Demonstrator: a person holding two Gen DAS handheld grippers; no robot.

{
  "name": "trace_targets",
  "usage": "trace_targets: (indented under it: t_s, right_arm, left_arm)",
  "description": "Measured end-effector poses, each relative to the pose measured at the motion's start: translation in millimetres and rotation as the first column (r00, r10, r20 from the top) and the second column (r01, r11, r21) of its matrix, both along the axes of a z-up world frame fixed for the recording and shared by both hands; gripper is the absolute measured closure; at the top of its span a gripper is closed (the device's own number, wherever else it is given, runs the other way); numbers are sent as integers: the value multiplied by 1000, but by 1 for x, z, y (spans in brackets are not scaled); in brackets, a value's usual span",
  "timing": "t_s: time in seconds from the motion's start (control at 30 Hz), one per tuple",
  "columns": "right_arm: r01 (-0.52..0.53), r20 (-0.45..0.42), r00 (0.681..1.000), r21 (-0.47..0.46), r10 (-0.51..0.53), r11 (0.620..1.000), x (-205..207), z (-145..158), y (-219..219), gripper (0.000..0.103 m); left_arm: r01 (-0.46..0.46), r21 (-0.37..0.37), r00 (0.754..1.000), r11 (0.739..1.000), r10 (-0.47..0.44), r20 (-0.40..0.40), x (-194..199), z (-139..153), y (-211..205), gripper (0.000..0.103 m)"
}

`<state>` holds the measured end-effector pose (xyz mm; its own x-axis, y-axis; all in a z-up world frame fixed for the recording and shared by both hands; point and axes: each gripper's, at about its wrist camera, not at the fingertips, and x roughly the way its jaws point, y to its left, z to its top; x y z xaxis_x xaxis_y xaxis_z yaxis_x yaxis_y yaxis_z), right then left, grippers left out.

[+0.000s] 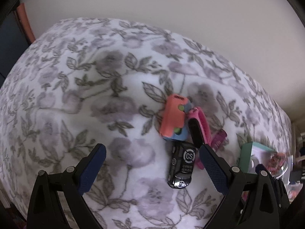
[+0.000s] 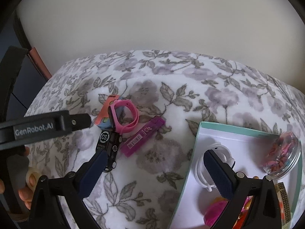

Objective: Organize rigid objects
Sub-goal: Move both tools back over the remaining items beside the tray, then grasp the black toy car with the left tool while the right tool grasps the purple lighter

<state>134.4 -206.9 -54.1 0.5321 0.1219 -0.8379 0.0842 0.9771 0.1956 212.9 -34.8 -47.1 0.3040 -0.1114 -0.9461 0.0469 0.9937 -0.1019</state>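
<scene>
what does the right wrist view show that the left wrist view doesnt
Only the right wrist view shows the box's inside, with the white ring in it, and the left gripper's body. Only the left wrist view shows the orange block's whole top face. Both show the black toy car, pink watch, purple case, bead jar and floral blanket.

A floral blanket (image 1: pixel 76 95) covers the surface below a plain pale wall (image 2: pixel 152 19)

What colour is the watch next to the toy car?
Pink, with a dark face. The watch shows best in the right wrist view.
</scene>
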Motion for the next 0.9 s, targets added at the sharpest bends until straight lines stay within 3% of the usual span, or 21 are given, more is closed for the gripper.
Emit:
trace_targets:
  t_s: [0.2,0.57,0.7,0.83,0.9]
  right_arm:
    - [-4,-21,1000,-10,3,1000,-1,-6,-1,1]
    - [6,-33,999,-7,-6,1000,-1,-9,-6,1]
    - [15,-37,999,-4,-16,1000,-1,-9,-9,1]
    - [20,-39,999,-5,-20,1000,0,-9,-9,1]
    - [20,-38,999,-6,-20,1000,0,-9,-9,1]
  left_arm:
    - [0,-41,999,999,-2,-52,-1,-13,-2,5]
    - [33,-16,996,999,-34,-85,-3,-25,-12,7]
    - [39,-22,994,999,-41,-101,-3,-29,-14,24]
    - [53,-43,993,998,-57,-102,-4,-29,-17,31]
    - [64,-57,993,996,-70,-99,-4,-28,-19,41]
